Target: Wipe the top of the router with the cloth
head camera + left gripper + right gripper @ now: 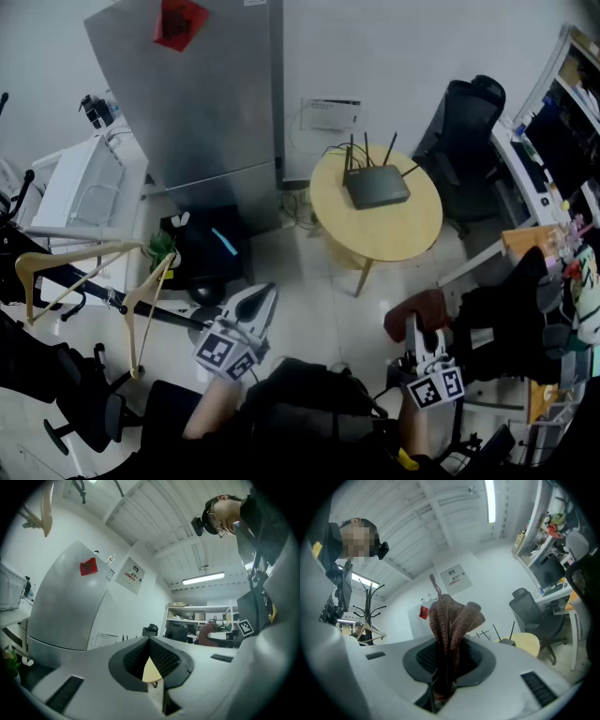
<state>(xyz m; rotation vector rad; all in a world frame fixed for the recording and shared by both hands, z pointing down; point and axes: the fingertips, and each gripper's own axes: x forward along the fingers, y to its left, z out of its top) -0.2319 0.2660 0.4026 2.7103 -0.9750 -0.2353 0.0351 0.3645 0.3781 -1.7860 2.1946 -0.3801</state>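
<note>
Right gripper [415,328] clamps cloth [452,616]; left gripper [150,645] closed, empty; router [376,185] well apart.

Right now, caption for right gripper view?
Right gripper shut on reddish-brown knitted cloth; black antenna router on round wooden table beyond.

Round wooden table [394,234], grey cabinet [206,94]

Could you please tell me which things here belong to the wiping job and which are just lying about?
For the job:
router on the round table
cloth, clamped in the right gripper

Just lying about:
office chair
wooden hangers
grey fridge
The left gripper is shut on nothing.
</note>
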